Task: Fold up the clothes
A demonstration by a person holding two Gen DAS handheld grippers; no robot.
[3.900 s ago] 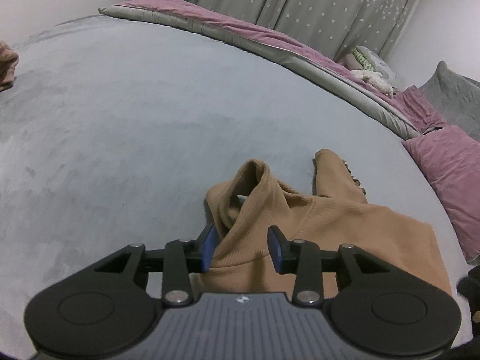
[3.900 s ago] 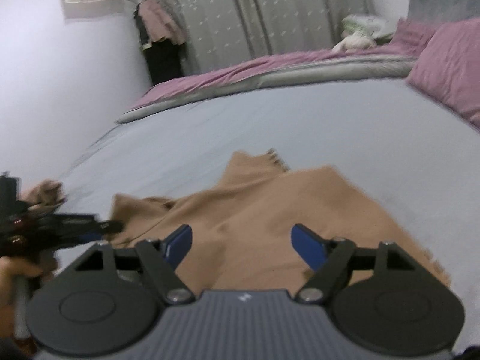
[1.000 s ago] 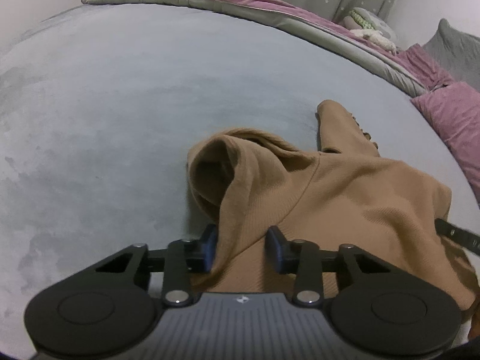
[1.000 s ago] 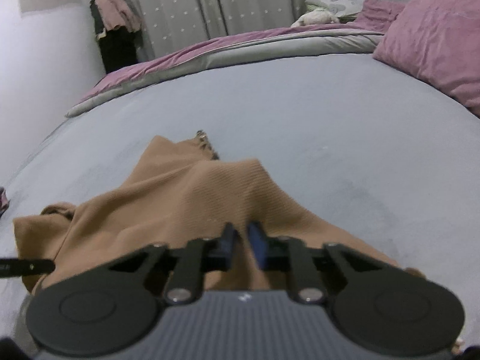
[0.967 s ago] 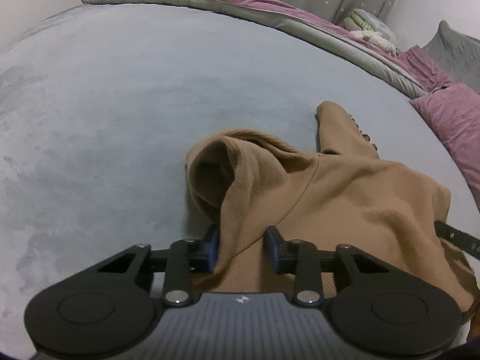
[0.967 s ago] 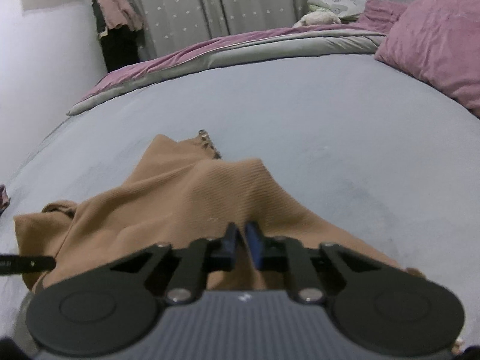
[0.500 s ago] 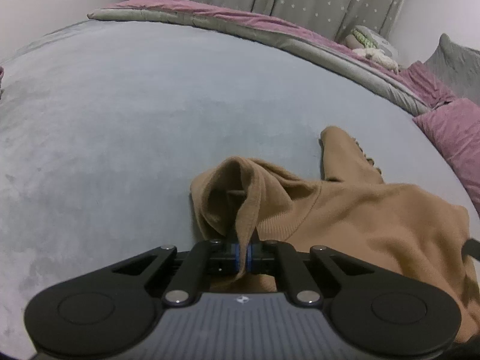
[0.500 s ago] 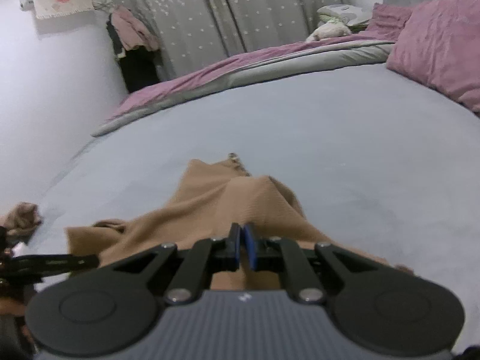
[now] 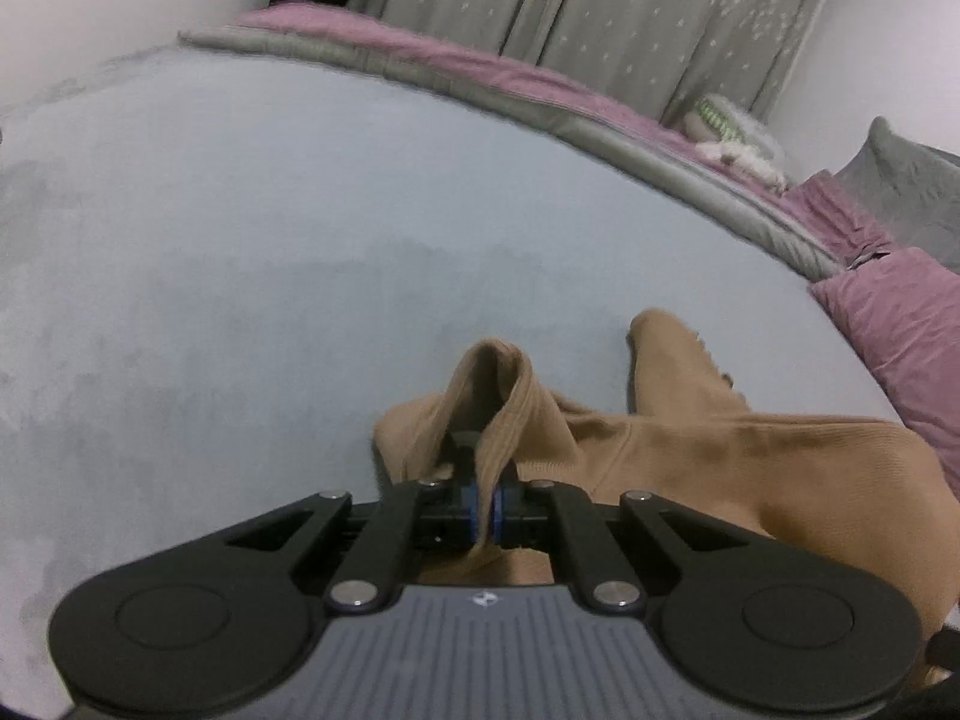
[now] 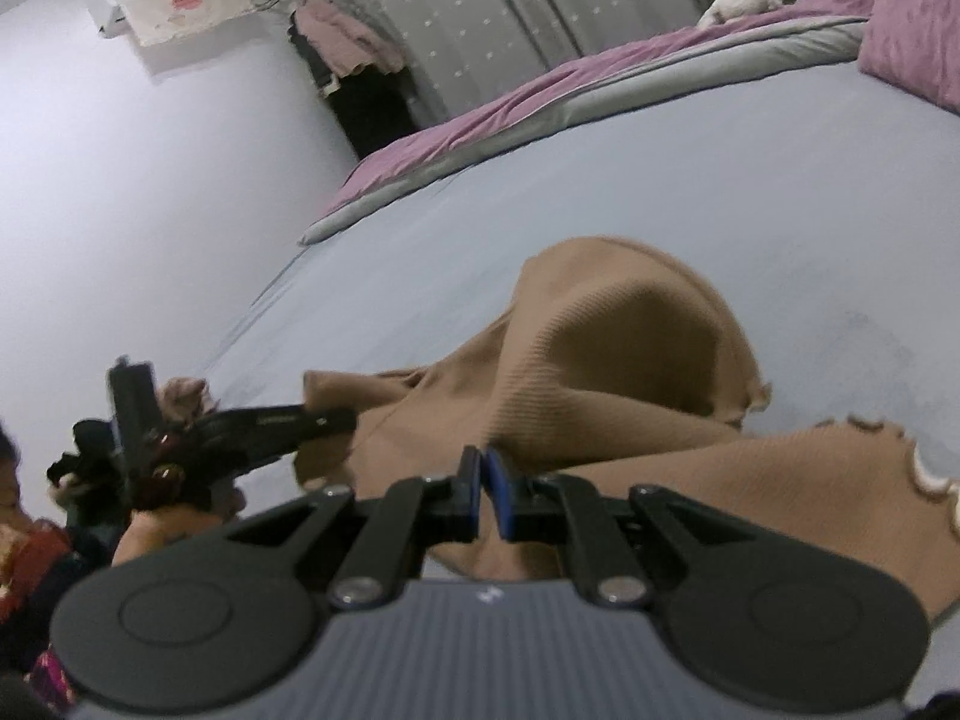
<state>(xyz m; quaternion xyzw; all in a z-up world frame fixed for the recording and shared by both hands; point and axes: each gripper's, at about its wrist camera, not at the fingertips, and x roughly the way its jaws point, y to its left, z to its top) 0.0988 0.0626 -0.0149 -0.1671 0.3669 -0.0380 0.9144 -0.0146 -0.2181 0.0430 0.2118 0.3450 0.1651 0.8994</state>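
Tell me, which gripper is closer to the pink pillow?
Right, probably. The left gripper pinches the sweater at its end far from the pillow. The right gripper grips the sweater's other end, on the pillow's side.

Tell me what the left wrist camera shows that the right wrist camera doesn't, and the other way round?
Only the left wrist view shows the left tool head-on, shut on a raised fold of the tan sweater, and a grey pillow behind the pink ones. Only the right wrist view shows the right tool pinching the sweater, the left tool from the side in a hand, a paper-covered unit on the wall, and clothes hanging by the curtain. Both show the sweater, the grey bed cover, the dotted curtain and pink pillows.
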